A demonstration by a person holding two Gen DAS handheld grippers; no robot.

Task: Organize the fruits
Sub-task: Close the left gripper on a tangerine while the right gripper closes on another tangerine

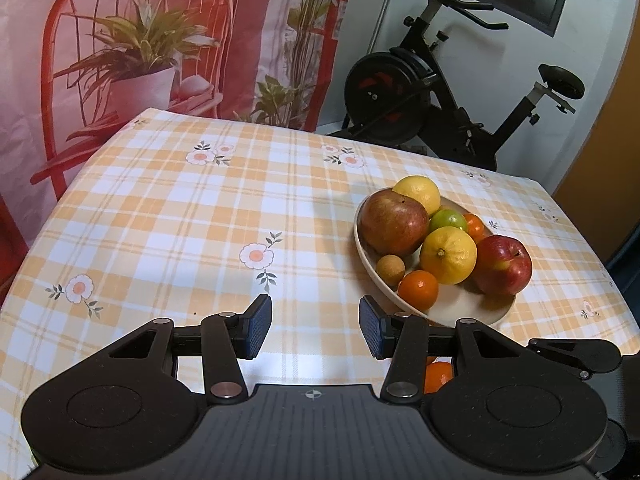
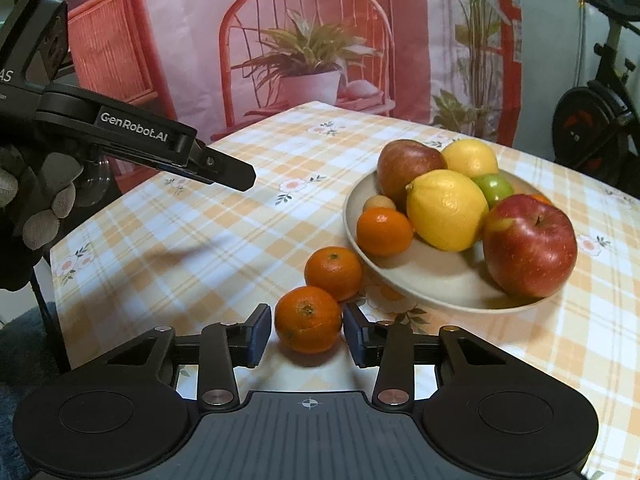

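A beige plate (image 1: 476,312) (image 2: 424,280) on the checked tablecloth holds two apples, two lemons, a lime, mandarins and a small tan ball. Two mandarins lie on the cloth beside the plate. My right gripper (image 2: 308,334) is open with its fingers on either side of the nearer mandarin (image 2: 308,320); the pads look close to it but not pressing. The second mandarin (image 2: 334,274) sits just beyond. My left gripper (image 1: 316,330) is open and empty above the cloth, left of the plate; it also shows in the right wrist view (image 2: 224,172).
The table's near and left edges are close to the grippers. A printed backdrop with a red chair (image 2: 308,60) hangs behind the table. An exercise bike (image 1: 440,92) stands at the back right.
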